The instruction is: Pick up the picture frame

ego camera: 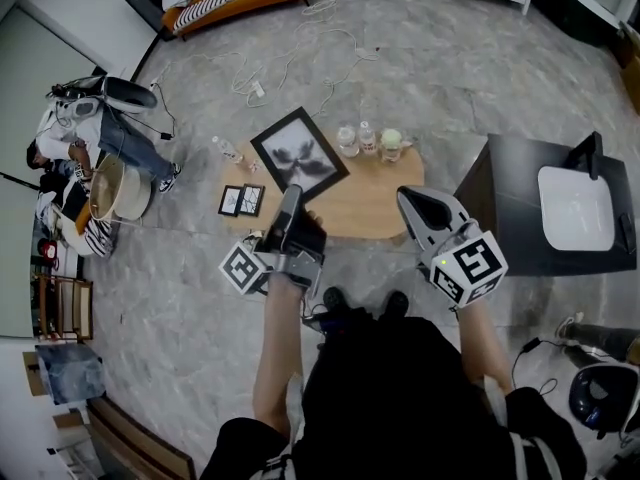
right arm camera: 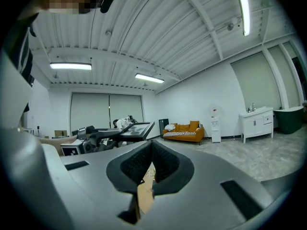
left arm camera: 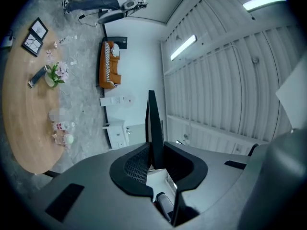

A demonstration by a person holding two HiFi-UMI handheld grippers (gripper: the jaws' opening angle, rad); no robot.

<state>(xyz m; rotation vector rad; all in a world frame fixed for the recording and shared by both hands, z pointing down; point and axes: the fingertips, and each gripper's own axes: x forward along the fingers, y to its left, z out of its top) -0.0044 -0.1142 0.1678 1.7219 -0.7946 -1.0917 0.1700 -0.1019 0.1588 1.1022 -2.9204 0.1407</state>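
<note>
Words and numbers: none could be read.
Left gripper (ego camera: 291, 196) marker cube (ego camera: 244, 268): showed only black and white squares.
Right gripper (ego camera: 410, 196) marker cube (ego camera: 470, 266): the same.
Bottle labels (ego camera: 348, 140): too small to read.

Large picture frame (ego camera: 300, 156): one, above the counter's (ego camera: 370, 203) far edge.
Small picture frames (ego camera: 231, 200): two, side by side at the counter's left end.
Water bottles (ego camera: 347, 139): two upright at the far edge; a third lies by the far left corner.
Flower vase (ego camera: 391, 145): one, beside the upright bottles.
</note>
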